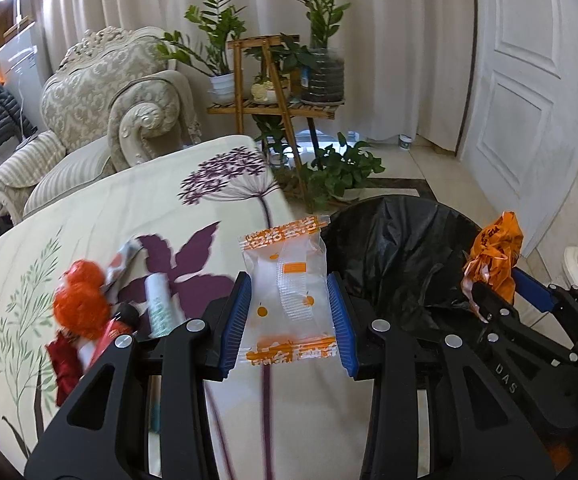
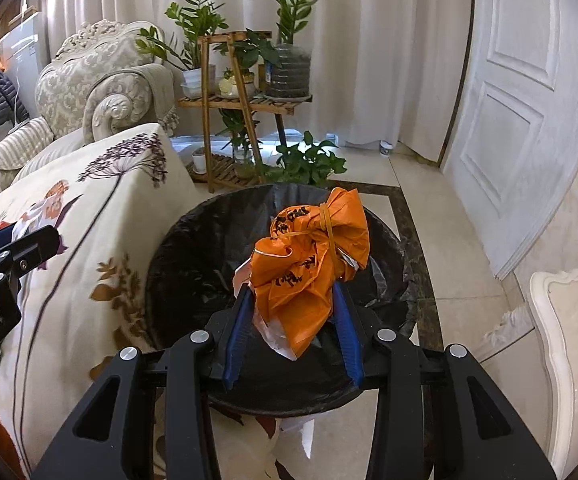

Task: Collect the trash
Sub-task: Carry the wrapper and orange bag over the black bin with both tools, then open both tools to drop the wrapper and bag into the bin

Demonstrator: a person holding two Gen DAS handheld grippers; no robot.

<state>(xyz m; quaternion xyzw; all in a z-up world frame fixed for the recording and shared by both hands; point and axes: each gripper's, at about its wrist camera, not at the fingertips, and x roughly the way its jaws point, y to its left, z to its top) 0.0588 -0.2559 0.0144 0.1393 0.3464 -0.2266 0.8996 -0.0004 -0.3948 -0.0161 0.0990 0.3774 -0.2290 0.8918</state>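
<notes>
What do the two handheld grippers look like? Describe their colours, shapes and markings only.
Both the left gripper and the right gripper have matte black angular frames with triangular cut-outs and round silver bolt heads. Their fingers carry long, ribbed blue pads. White lettering marks the sides: "DAS" on the right one, "Robot.AI" on the left. No cables, hands or sleeves show.

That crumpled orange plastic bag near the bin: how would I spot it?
Find the round bin lined with a black bag beside the flowered table. Right above its opening, the right gripper pinches a crumpled orange plastic bag, tied with a yellow rubber band, unlike the clear orange-printed wrapper.
</notes>
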